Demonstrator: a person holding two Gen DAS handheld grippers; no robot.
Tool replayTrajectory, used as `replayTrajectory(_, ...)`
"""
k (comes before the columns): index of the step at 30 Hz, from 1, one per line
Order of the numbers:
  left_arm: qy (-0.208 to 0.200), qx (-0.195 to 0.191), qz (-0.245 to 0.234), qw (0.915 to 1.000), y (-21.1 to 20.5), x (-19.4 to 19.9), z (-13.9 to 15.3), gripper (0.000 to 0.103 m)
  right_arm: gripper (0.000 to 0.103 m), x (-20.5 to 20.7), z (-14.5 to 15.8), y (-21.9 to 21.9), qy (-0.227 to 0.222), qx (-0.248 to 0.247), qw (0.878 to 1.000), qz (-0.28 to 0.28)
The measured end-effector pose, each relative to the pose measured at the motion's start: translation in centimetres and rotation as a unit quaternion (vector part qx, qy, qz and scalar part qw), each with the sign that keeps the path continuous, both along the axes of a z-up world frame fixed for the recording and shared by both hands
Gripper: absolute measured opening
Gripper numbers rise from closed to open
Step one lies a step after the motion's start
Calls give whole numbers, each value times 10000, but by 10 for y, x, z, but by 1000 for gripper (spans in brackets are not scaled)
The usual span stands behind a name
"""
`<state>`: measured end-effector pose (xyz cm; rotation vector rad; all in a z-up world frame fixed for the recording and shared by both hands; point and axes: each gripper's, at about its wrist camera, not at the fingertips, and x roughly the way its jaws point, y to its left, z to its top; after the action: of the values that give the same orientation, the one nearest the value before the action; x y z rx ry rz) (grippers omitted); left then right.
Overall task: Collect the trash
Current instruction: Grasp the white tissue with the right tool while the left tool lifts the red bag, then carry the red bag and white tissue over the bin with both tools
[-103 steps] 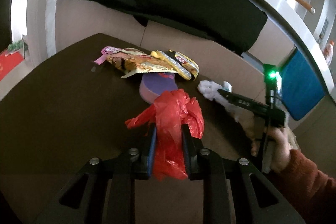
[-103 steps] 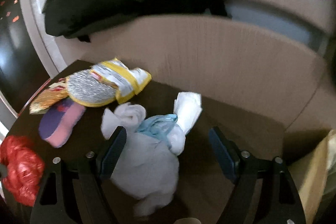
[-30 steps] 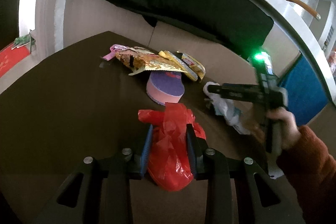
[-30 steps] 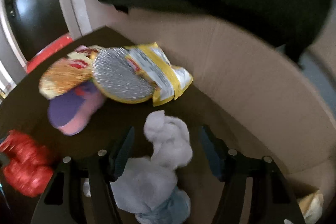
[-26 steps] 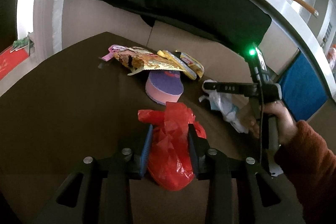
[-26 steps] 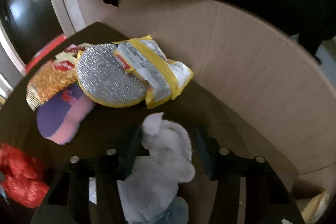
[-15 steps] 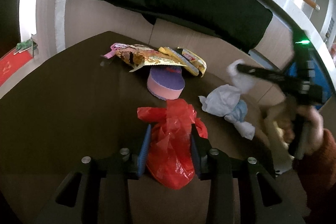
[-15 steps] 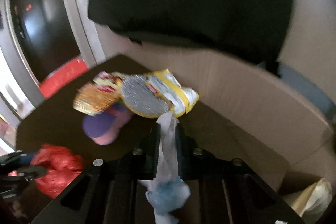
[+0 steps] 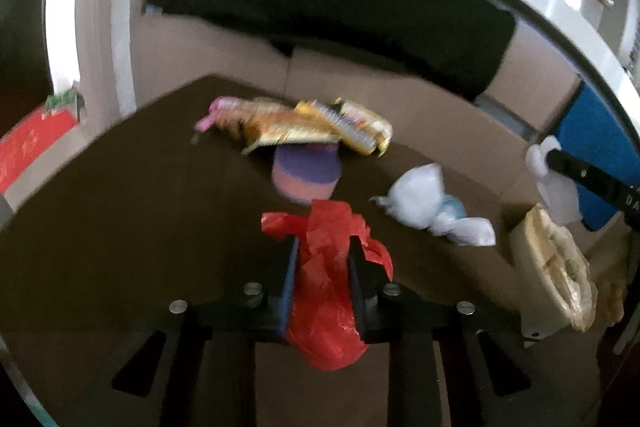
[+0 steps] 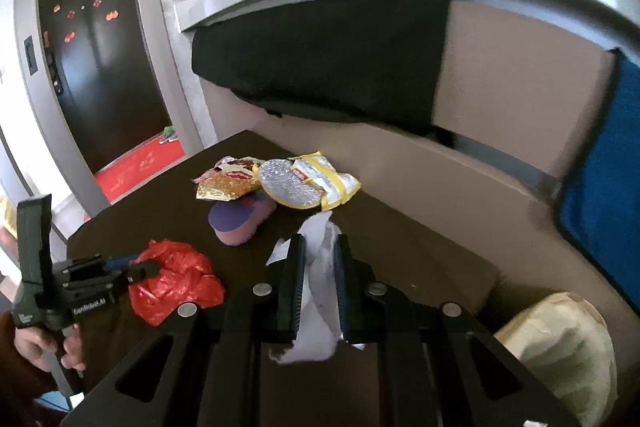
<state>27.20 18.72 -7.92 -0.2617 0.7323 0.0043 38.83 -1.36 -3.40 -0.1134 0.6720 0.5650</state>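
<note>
A crumpled red plastic bag [image 9: 324,279] lies on the dark table [image 9: 140,207], between the fingers of my left gripper [image 9: 322,247]. The jaws are closing and the pads press on it. The right wrist view shows the same bag [image 10: 176,283] at the left gripper [image 10: 144,267]. My right gripper [image 10: 318,251] is shut on a white tissue [image 10: 316,291] and holds it off the table. In the left wrist view it hangs at the far right [image 9: 556,187]. A white and blue wad [image 9: 424,203] stays on the table.
Snack wrappers [image 9: 312,127] and a purple-pink sponge [image 9: 306,173] lie at the table's far side. Beyond them a cardboard wall [image 10: 500,99] rises. A beige open bag [image 10: 560,339] stands low at the right, past the table edge. A blue panel [image 10: 600,155] is behind it.
My right gripper shut on the white tissue, then lifted it up and off to the right, leaving the white-blue wad behind. The left jaws narrowed on the red bag.
</note>
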Motion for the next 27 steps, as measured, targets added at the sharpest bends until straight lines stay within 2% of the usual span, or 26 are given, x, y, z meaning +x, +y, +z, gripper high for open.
replayTrajectory(6,-836,442,-215,9953,-39,-13,57,20,14,-25,23,-33,-313,151,9993,-151)
replayTrajectory(11,-1485,677,-460,9855,-77,-20,97,20,14,-45,44,-62,-628,299,9969,-365)
replayTrajectory(16,-1791,565,-709,9796,-113,-18,125,19,14,-64,64,-95,-890,430,9932,-610)
replayTrajectory(23,-2491,625,-1249,9584,-187,-23,164,19,14,-96,96,-153,-1365,503,9831,-1109)
replayTrajectory(27,-2744,562,-1593,9467,-228,-28,174,19,14,-113,109,-190,-1559,536,9756,-1450)
